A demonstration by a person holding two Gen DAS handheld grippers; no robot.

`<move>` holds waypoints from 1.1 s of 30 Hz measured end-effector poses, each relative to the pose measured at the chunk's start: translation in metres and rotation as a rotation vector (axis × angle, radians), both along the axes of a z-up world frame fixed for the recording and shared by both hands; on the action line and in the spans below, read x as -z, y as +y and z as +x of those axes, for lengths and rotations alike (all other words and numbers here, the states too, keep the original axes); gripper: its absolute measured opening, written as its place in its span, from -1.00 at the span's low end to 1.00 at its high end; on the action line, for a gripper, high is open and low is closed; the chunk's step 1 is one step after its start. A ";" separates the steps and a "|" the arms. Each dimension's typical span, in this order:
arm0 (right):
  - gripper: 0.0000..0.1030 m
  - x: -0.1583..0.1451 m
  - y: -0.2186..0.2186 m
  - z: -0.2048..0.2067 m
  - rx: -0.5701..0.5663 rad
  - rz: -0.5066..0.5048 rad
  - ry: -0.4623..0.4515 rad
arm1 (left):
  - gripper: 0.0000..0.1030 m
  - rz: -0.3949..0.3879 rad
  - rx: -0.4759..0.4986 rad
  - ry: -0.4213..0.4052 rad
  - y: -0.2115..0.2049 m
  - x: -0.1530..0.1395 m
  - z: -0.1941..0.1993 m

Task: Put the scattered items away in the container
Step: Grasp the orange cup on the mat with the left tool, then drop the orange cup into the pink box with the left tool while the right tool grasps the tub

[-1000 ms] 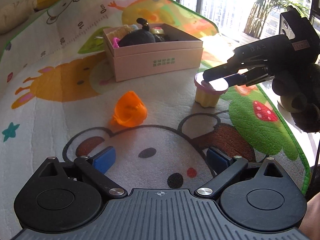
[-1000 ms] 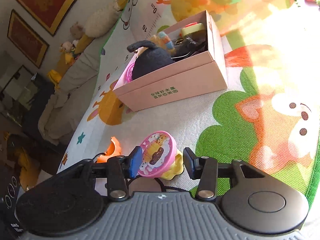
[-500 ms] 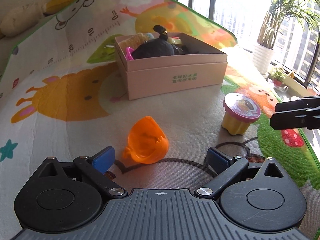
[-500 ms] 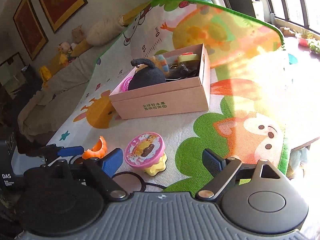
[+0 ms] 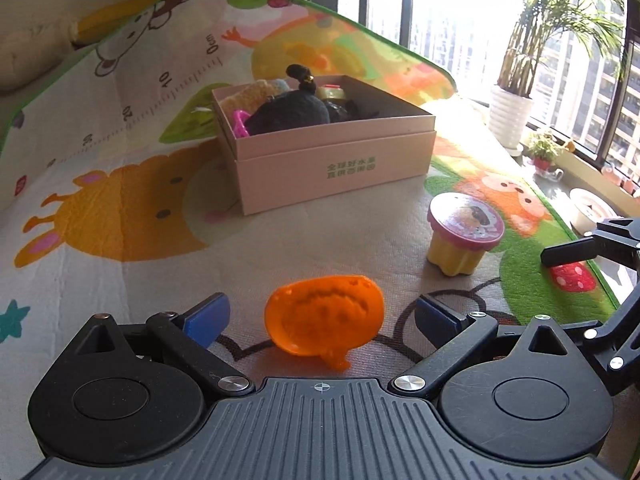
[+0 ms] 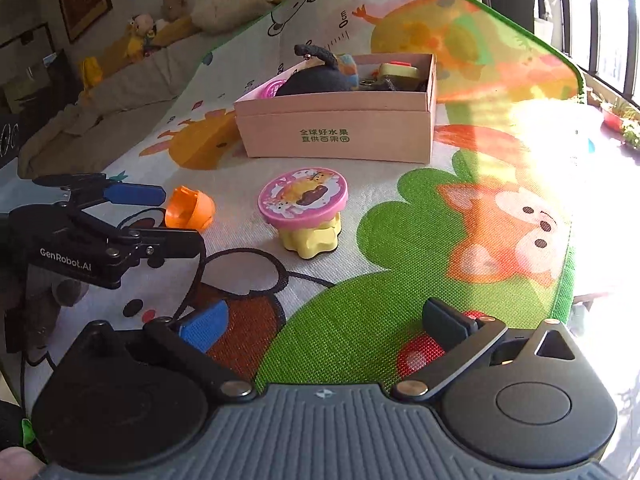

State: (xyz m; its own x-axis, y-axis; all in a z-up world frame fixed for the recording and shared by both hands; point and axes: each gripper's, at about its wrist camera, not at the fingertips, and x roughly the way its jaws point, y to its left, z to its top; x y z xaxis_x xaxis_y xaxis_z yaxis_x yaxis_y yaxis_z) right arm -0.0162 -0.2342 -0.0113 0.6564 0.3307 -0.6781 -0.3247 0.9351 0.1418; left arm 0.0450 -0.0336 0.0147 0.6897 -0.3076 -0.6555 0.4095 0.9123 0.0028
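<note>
An orange plastic toy shell (image 5: 324, 316) lies on the play mat between the fingers of my left gripper (image 5: 322, 318), whose blue pads stand apart from it on both sides. A yellow cup with a pink picture lid (image 6: 304, 196) stands upright on the mat, free. My right gripper (image 6: 326, 322) is back from the cup; its jaws are opening and hold nothing. The pink cardboard box (image 6: 332, 132) behind holds a black plush and several small toys. In the right wrist view my left gripper (image 6: 160, 218) sits around the orange shell (image 6: 190, 208).
The colourful play mat (image 5: 120, 208) ends in a green edge (image 5: 580, 256) near my right gripper's finger (image 5: 568, 254). A white plant pot (image 5: 510, 116) stands by the windows. A beige cushioned ledge with plush toys (image 6: 140, 36) runs along the far left.
My right gripper let go of the pink-lidded cup, opened wide, rolled level and drew back from it. My left gripper moved forward until the orange shell lay between its fingers.
</note>
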 end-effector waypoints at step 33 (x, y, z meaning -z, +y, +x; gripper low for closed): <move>0.07 -0.018 0.052 0.047 -0.044 -0.180 -0.103 | 0.28 -0.015 -0.021 -0.009 0.012 -0.010 -0.035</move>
State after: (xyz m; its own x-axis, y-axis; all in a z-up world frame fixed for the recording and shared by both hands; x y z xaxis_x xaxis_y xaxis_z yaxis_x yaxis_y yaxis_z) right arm 0.0310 -0.1826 0.0072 0.7126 0.2402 -0.6592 -0.3700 0.9270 -0.0621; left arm 0.0103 -0.0215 0.0246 0.7023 -0.3027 -0.6443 0.3902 0.9207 -0.0072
